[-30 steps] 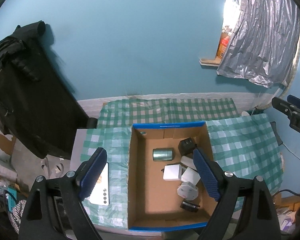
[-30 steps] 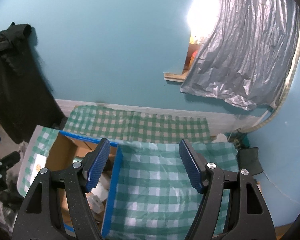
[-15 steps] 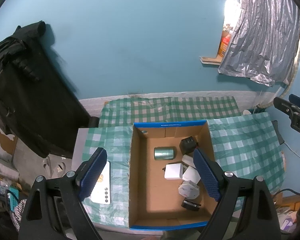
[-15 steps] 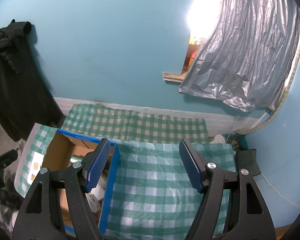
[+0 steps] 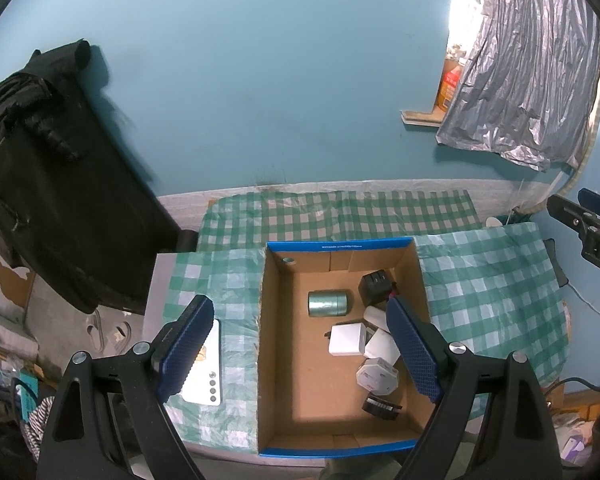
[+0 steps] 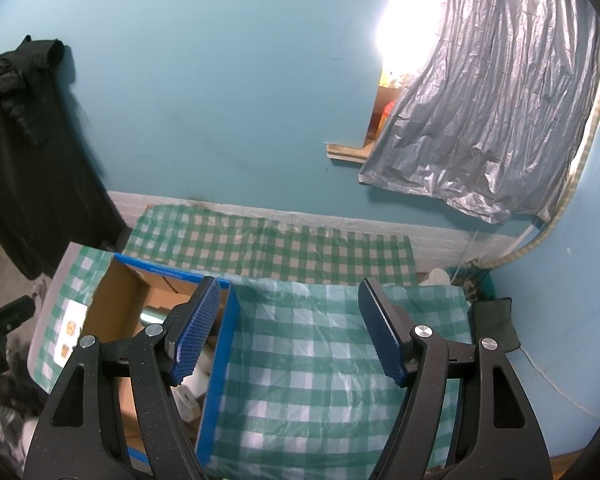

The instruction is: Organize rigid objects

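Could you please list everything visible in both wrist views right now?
cardboard box: 1, brown with blue rim, table centre
metal can: 1, silver-green, lying in box
black adapter: 1, black, box far right
white chargers: about 3, white, box right
round device: 1, white, box near right
black disc: 1, black, box near corner
white card: 1, white, cloth left of box
checked cloth: green-white, covering table
black jacket: 1, hanging left
silver curtain: 1, window right
left gripper: open, above box
right gripper: open, above cloth
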Demonstrator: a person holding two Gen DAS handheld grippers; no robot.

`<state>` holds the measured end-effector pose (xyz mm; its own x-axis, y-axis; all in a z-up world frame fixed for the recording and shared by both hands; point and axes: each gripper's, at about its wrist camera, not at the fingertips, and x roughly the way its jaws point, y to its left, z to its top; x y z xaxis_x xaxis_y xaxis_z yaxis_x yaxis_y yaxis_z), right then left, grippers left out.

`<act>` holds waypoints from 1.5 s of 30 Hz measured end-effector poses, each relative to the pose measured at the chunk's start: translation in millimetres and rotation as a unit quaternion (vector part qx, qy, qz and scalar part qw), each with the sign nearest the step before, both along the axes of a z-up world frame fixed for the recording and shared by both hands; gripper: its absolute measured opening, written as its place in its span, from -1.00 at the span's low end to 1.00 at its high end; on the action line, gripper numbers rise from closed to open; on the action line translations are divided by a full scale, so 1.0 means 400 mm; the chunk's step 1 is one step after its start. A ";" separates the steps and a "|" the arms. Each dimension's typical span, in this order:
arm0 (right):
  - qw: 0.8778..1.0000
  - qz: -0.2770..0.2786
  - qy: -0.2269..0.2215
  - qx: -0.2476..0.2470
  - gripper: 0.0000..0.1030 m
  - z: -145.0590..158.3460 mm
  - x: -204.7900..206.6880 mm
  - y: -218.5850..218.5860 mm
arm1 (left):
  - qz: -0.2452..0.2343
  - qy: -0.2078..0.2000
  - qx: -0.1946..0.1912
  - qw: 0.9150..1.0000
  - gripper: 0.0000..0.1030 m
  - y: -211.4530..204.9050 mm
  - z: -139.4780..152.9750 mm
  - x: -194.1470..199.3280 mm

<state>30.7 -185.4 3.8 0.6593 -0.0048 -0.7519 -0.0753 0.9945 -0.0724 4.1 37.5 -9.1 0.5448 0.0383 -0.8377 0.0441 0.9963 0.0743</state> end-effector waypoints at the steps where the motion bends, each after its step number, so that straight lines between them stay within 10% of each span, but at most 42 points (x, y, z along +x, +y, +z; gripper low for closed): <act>1: 1.000 0.000 0.000 0.000 0.38 0.000 0.000 0.000 | 0.000 -0.001 -0.001 1.000 0.73 0.000 0.000 0.000; 45: 1.000 -0.005 0.010 -0.002 0.38 -0.020 -0.039 -0.044 | -0.010 0.005 0.015 1.000 0.82 0.003 -0.007 -0.015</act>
